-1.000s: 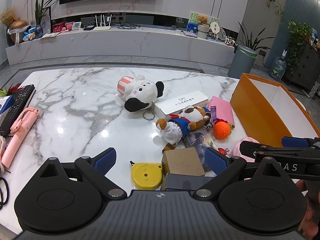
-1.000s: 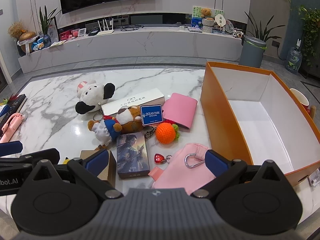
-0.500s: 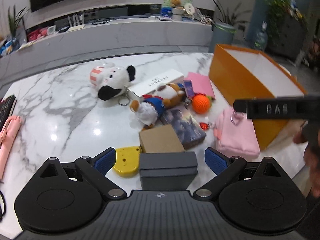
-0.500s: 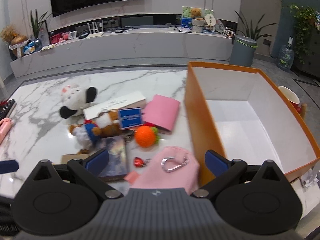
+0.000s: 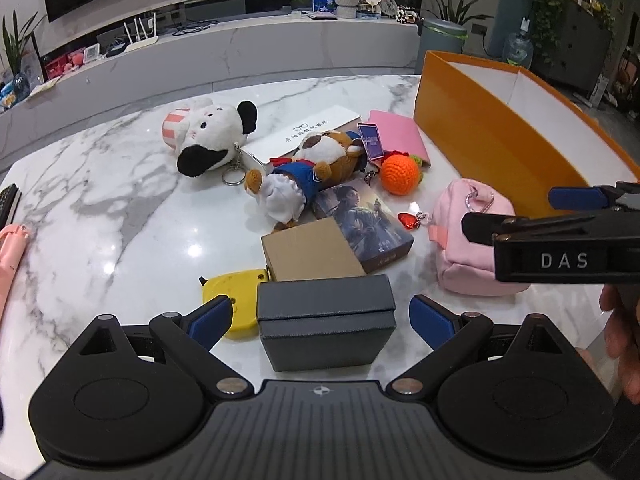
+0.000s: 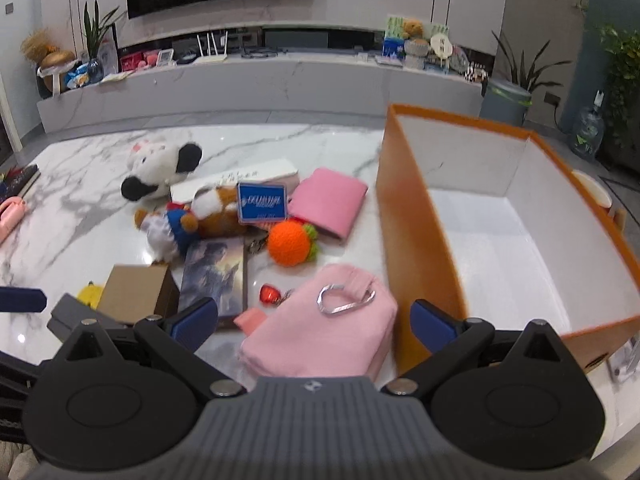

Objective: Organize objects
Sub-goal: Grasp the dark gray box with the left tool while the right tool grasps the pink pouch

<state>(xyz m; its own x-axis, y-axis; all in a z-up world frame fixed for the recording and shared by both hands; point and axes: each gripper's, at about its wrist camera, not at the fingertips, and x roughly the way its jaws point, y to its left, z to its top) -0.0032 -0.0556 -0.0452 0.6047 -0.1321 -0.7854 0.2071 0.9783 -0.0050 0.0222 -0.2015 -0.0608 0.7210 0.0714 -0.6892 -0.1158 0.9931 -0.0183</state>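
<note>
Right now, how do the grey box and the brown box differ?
The grey box sits nearest, between the open left gripper's fingers; the brown box lies just behind it. Grey has a visible lid seam; brown is plain cardboard. Grey looks wider. Both are closed and rest on the table.

White capitals "DAS" stand on the side of the black right gripper [image 5: 560, 216] where it crosses the left wrist view. The long white cardboard box [image 5: 306, 133] on the marble table carries a small line drawing of spectacles and a row of dark characters too small to read. The blue rectangular tag [image 6: 262, 203] lying on the brown plush dog has pale lettering, blurred beyond reading in both views.
</note>
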